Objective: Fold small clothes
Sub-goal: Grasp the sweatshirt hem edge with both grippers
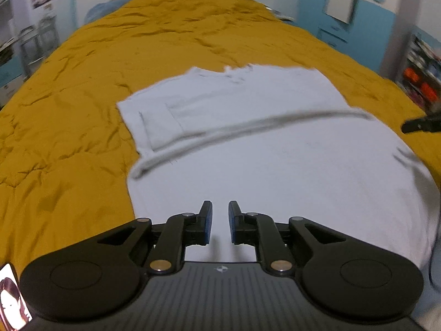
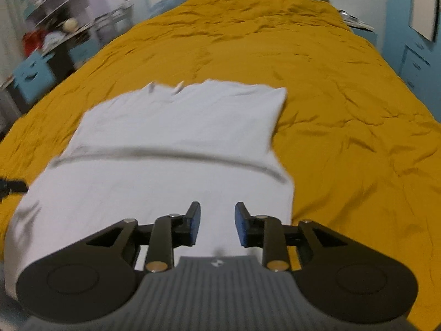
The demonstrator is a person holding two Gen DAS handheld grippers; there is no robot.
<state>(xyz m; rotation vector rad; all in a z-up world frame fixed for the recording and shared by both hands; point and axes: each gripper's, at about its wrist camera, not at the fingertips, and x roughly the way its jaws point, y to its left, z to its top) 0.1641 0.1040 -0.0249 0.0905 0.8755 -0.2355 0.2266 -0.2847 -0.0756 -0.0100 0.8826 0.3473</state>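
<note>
Black arms with blue pads fill the bottom of each view. Over the near part of the white garment point(image 1: 275, 149), the left gripper point(image 1: 220, 222) hangs with its jaws a little apart and nothing between them. Its pads point(image 1: 207, 223) have a thin strip of white cloth showing in the gap. The right gripper point(image 2: 214, 224) has its jaws spread a bit wider, and it holds nothing too. It is over the garment's near right side, close to the cloth's right edge.

That garment lies flat on the yellow bed cover point(image 1: 69, 96), with a grey line of a fold or hem running across it from side to side. Both views are blurry.

From the left wrist you can see a pocket-like flap on the far left of the cloth and the dark tip of the right gripper at the right edge of the picture. A small phone screen point(image 1: 12, 298) shows in the bottom left corner. From the right wrist you can see the cloth's straight right edge and far right corner, and shelves point(image 2: 55, 22) by the wall on the left.

Lots of bare yellow cover lies past the cloth and to both sides.
</note>
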